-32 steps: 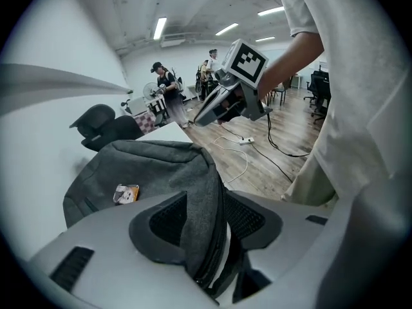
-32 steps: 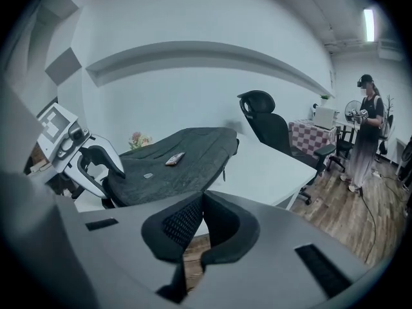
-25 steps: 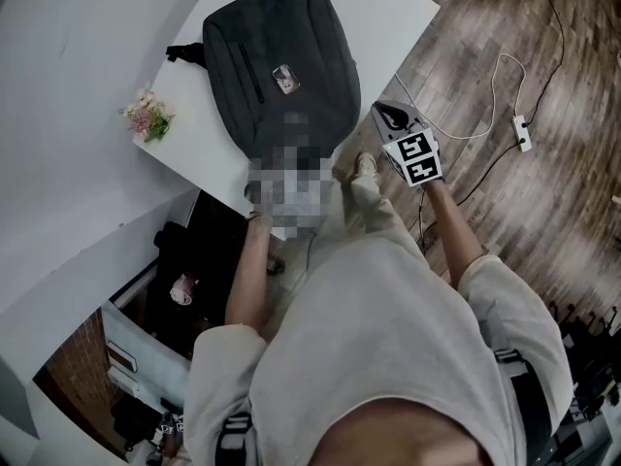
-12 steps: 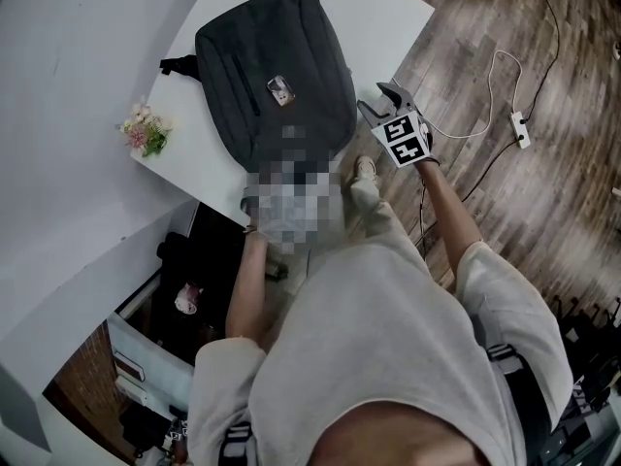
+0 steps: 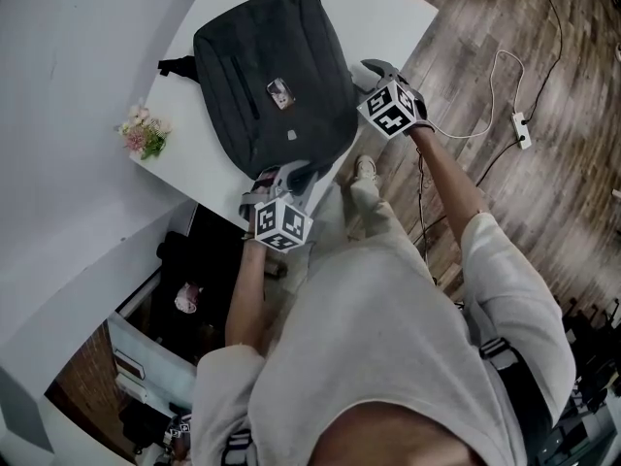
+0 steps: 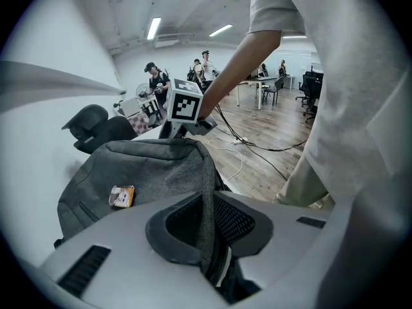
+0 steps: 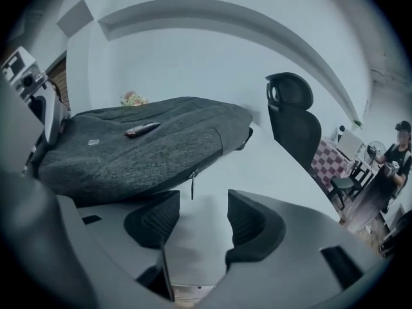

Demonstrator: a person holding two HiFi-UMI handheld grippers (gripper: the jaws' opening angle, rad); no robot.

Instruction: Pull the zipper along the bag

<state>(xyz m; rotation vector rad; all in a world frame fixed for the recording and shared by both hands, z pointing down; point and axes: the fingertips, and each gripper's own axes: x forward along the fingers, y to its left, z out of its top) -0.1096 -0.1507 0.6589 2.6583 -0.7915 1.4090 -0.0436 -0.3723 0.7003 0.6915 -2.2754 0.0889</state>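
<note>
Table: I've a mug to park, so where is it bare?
Bare: the strip between backpack and flowers, and the far table corner beyond the backpack. Crowded: the near corner and right edge, which the backpack reaches.

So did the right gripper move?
Yes. The right gripper went up-left, away from the white power strip toward the dark grey fabric backpack; its fingers have been opening, gripping nothing.

We can read no word or number anywhere. The small patch (image 5: 280, 90) on the bag (image 5: 243, 56) is too small to make out. The left cube (image 5: 282, 225) and right cube (image 5: 391, 107) bear only black-and-white square markers.
</note>
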